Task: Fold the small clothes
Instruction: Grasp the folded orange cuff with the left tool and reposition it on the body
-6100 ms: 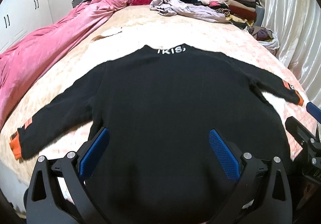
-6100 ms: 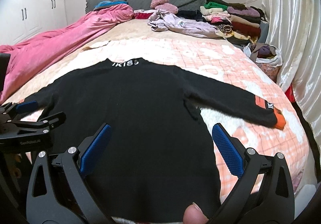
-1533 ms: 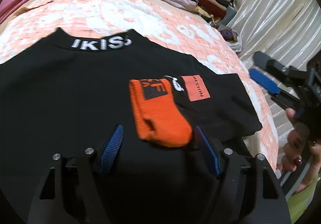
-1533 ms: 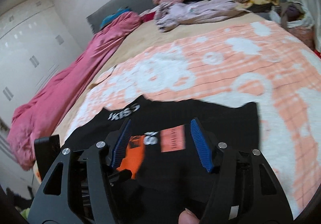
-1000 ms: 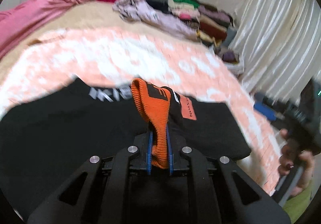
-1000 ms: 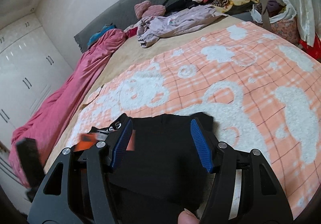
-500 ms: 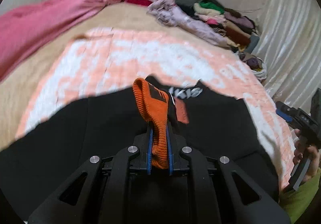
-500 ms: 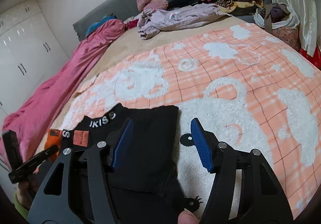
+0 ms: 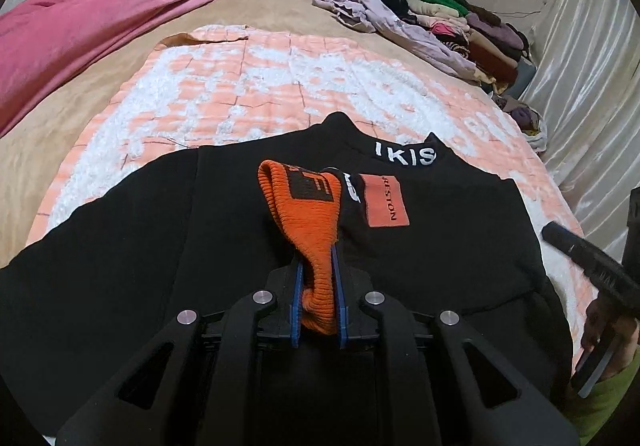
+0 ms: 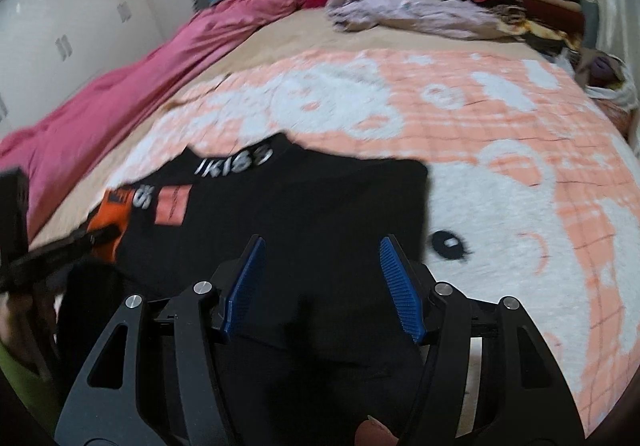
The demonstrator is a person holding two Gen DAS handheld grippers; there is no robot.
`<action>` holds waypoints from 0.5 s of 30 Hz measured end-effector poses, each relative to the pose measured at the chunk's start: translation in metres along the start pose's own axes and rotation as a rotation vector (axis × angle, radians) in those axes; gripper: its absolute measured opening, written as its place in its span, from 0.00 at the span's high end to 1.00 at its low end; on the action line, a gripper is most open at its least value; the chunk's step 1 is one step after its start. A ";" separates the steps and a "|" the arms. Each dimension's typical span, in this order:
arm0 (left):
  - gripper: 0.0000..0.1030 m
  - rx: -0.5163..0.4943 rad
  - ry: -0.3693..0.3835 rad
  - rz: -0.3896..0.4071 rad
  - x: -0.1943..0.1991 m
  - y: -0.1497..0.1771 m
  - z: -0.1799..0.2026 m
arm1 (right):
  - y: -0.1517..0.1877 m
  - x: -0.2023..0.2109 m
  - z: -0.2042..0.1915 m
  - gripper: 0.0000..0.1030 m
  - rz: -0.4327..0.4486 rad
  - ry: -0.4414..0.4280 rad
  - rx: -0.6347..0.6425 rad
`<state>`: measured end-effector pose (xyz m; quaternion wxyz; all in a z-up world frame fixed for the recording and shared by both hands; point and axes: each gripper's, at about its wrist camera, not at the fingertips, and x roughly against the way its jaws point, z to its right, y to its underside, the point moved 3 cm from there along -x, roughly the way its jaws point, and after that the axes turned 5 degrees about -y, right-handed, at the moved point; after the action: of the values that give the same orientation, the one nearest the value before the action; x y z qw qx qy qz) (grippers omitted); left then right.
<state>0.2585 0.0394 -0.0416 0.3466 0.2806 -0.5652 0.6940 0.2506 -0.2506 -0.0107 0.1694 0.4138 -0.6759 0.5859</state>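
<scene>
The sweater's [image 9: 120, 266] hem is hidden behind the left tool [image 9: 316, 302]. The right view is motion-blurred, smearing the collar lettering [image 10: 236, 164].

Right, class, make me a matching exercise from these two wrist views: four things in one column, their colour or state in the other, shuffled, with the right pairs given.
Things:
1. left gripper
2. right gripper
3. quilt
4. sweater collar lettering

Colour or state:
A. pink
B. shut on the orange cuff
C. white
D. fingers apart, holding nothing

Pairs: 1-B, 2-D, 3-A, 4-C
</scene>
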 end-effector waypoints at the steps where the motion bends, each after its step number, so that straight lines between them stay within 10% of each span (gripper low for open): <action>1: 0.86 -0.002 -0.003 0.000 0.000 0.000 0.000 | 0.001 -0.003 -0.001 0.48 -0.010 -0.001 0.005; 7: 0.82 0.006 -0.037 -0.016 -0.004 -0.002 -0.009 | 0.018 -0.031 0.014 0.50 -0.127 0.062 -0.019; 15: 0.82 -0.054 -0.069 0.066 0.021 -0.008 0.002 | 0.014 -0.013 -0.002 0.50 -0.076 0.027 0.007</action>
<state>0.2523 0.0418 -0.0198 0.3110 0.2764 -0.6042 0.6796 0.2473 -0.2441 -0.0279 0.1992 0.4317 -0.6553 0.5870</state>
